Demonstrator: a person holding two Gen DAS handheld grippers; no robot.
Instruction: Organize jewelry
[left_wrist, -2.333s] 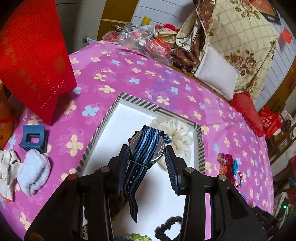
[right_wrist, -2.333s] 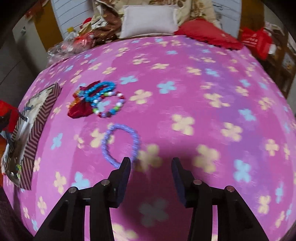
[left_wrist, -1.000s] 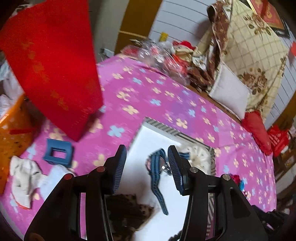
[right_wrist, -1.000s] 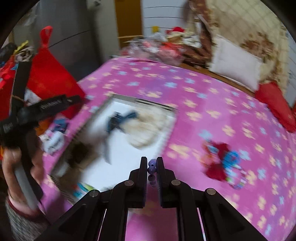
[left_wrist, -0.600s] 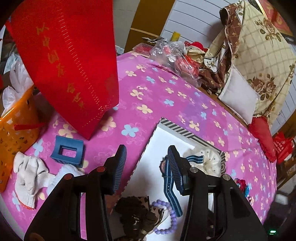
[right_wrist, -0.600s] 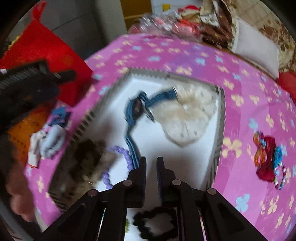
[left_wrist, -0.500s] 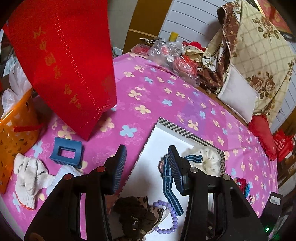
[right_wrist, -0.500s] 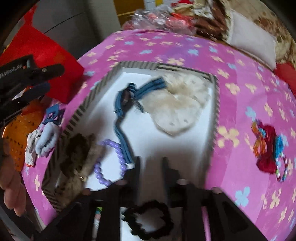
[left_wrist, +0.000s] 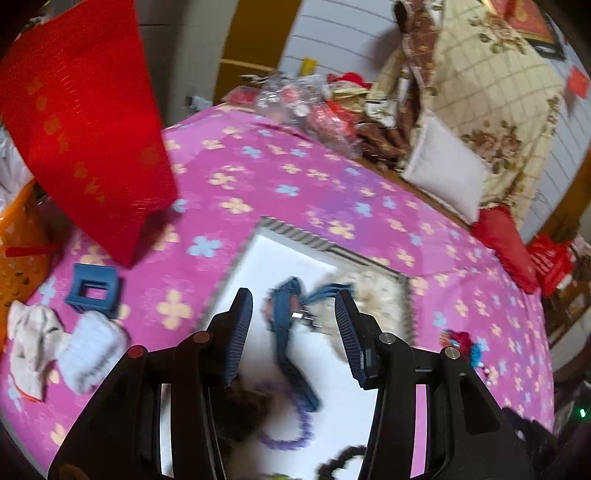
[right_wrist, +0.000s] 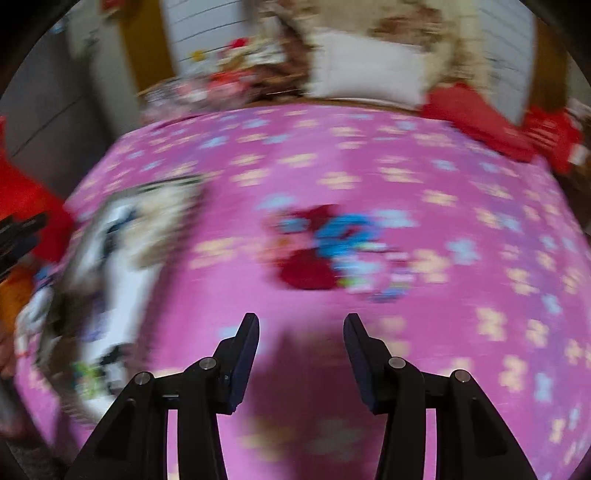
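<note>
Jewelry mostly sits in the white tray (left_wrist: 295, 254) with the striped rim, on the pink flowered cover (left_wrist: 258, 177). Blue-strap watch (left_wrist: 284, 325) lies mid-tray, its far strap end against the cream scrunchie (left_wrist: 373, 299). Purple bead bracelet (left_wrist: 291, 432) lies nearer the camera, beside a dark brown furry scrunchie (left_wrist: 243, 406); black scrunchie (left_wrist: 340, 461) at the tray's near edge. Left gripper (left_wrist: 293, 328) hovers over the tray, fingers (left_wrist: 236, 336) partly apart, nothing between them, watch visible below the gap. Right gripper (right_wrist: 301, 350) is over bare pink cover, fingers (right_wrist: 243, 354) opening, nothing between them. Right view heavily blurred: a pile of red and blue beaded pieces (right_wrist: 332, 247) lies on the cover well ahead of the fingers, outside the tray (right_wrist: 110, 266), which shows at the left. Off the tray to the left: blue hair claw (left_wrist: 94, 291), white cloth bundle (left_wrist: 59, 347), red bag (left_wrist: 85, 122), orange basket (left_wrist: 18, 251). Far side: white pillow (left_wrist: 443, 173) and red cushion (left_wrist: 506, 247).
</note>
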